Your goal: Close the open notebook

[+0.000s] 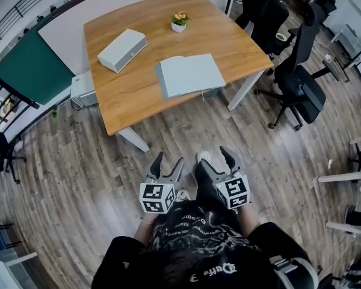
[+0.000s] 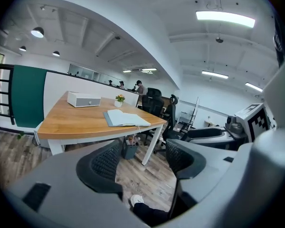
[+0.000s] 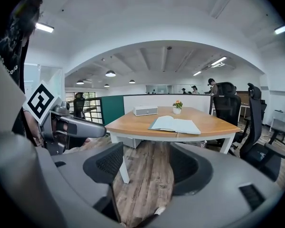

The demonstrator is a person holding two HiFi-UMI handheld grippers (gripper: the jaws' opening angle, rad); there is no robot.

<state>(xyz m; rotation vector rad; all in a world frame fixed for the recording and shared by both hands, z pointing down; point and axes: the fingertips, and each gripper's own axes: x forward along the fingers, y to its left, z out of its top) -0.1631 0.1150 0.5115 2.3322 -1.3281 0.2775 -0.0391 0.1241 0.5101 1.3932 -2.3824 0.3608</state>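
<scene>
- Grey-brown wood-plank flooring [image 1: 78, 161] covers an open office. Both tools are held low, close to the person's body and short of the table.
- Left gripper [image 1: 168, 164]: jaws stand apart with nothing between them. Only flooring and a white shoe [image 2: 137, 201] show through the gap.
- Right gripper [image 1: 219, 161]: jaws are likewise spread and empty. It sits just beside the left one.
- Light-oak table with white legs [image 1: 138, 101]: stands ahead, well apart from both grippers.
- Pale blue-grey open notebook [image 1: 189, 74]: lies flat, pages up, near the table's front edge, toward the right.
- White rectangular box [image 1: 122, 50]: lies further back, left of the notebook.
- Small white pot of yellow flowers [image 1: 179, 21]: stands at the far edge.
- Black office chairs [image 1: 298, 71]: stand right of the table.
</scene>
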